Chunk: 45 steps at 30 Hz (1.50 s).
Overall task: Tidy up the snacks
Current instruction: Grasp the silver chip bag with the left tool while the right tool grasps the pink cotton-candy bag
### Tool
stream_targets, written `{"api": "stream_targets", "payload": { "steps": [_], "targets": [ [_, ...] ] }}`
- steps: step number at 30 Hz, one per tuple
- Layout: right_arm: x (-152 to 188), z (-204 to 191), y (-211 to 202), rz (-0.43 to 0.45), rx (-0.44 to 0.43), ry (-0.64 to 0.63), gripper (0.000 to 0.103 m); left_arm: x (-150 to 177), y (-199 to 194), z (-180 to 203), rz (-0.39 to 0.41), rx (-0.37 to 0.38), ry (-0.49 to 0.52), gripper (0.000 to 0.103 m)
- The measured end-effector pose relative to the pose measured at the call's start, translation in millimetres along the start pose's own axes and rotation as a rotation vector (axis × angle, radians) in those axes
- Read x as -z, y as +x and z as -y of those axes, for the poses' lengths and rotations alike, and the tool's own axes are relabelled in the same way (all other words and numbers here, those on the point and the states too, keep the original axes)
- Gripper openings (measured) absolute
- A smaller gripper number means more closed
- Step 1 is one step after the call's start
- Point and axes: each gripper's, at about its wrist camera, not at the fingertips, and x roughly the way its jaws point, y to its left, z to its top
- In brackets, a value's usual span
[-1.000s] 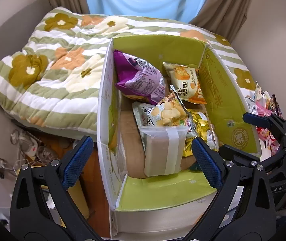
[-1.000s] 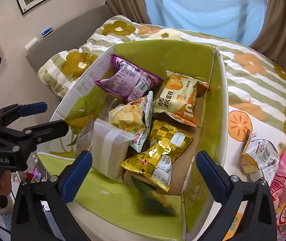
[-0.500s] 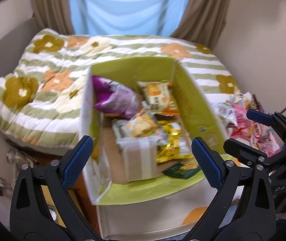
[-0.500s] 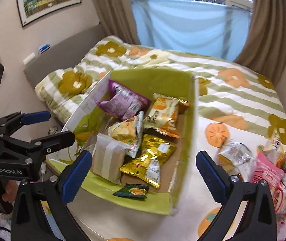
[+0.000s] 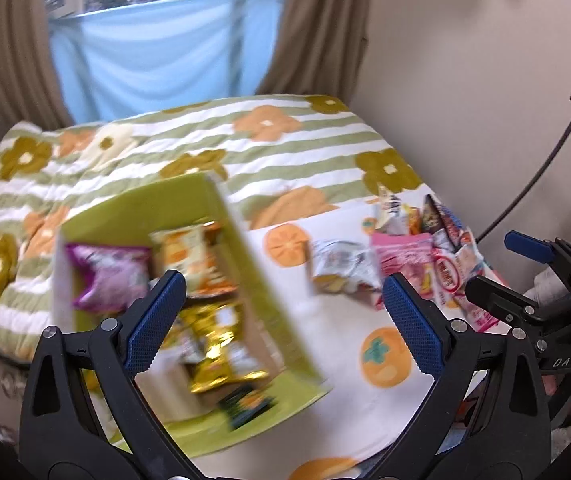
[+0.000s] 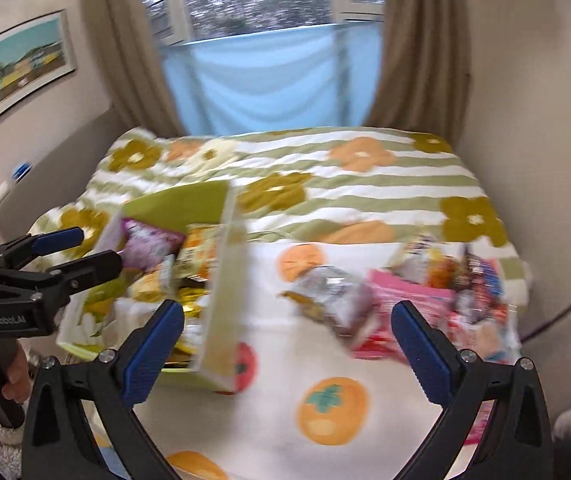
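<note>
A green cardboard box (image 5: 261,280) sits on the bed at the left and holds several snack packs: a purple bag (image 5: 111,276), an orange bag (image 5: 189,256), a gold bag (image 5: 213,344) and a small dark green pack (image 5: 247,404). The box also shows in the right wrist view (image 6: 225,280). A pile of loose snacks (image 5: 413,264) lies to the right; the right wrist view (image 6: 417,300) shows it too. My left gripper (image 5: 283,324) is open and empty above the box's near right corner. My right gripper (image 6: 287,348) is open and empty, between box and pile. Both views are blurred.
A white cloth with orange fruit prints (image 6: 331,408) covers the near bed. A green-striped flower quilt (image 6: 325,184) lies behind. Curtains and a window stand at the back, a wall at the right. A black cable (image 5: 541,172) runs along the right wall.
Both grippers have pulled back and up and swung right, away from the box. The box now sits lower left in both views and the loose snack pile has come into view.
</note>
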Motion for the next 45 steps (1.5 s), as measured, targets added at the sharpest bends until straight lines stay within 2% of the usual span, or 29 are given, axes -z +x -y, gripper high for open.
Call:
{"api": "stream_targets", "payload": {
  "steps": [5,11,21,25,29,33,35,37,41,45],
  "targets": [
    [-0.8,58.0,1.5,-0.019,0.031,0.076,0.103,-21.6,39.1,44.6,-0.053,0.03,0.012,0.098],
    [4.7,106.4,21.2,-0.073,0.027,0.14,0.103,-32.0,102.0,83.9,-0.16,0.003,0.045,0.098],
    [23.1,120.8,84.6,-0.192,-0.046,0.081,0.103,-24.2,209.9,94.3,-0.428,-0.077,0.039,0.098],
    [32.6,117.2,113.8,-0.241,-0.062,0.058,0.103,-19.9,234.1,95.5,-0.491,-0.084,0.047,0.098],
    [40.1,118.5,134.7,-0.282,-0.088,0.089,0.103,-15.4,253.5,97.6,-0.531,-0.113,0.087,0.098],
    [40.6,121.4,146.5,-0.294,-0.068,0.108,0.103,-10.9,273.2,92.6,-0.576,-0.119,0.09,0.098],
    [39.7,123.4,151.4,-0.298,-0.053,0.116,0.103,-7.9,284.4,90.1,-0.607,-0.085,0.075,0.1],
    [39.0,124.6,156.5,-0.309,-0.046,0.119,0.103,-6.0,292.4,88.4,-0.623,-0.083,0.08,0.102],
    [39.0,127.6,165.7,-0.33,-0.043,0.138,0.103,-5.6,296.3,90.1,-0.605,-0.059,0.12,0.102],
    [38.1,125.1,168.3,-0.332,-0.032,0.138,0.103,-9.4,293.2,90.1,-0.583,-0.059,0.135,0.086]
  ]
}}
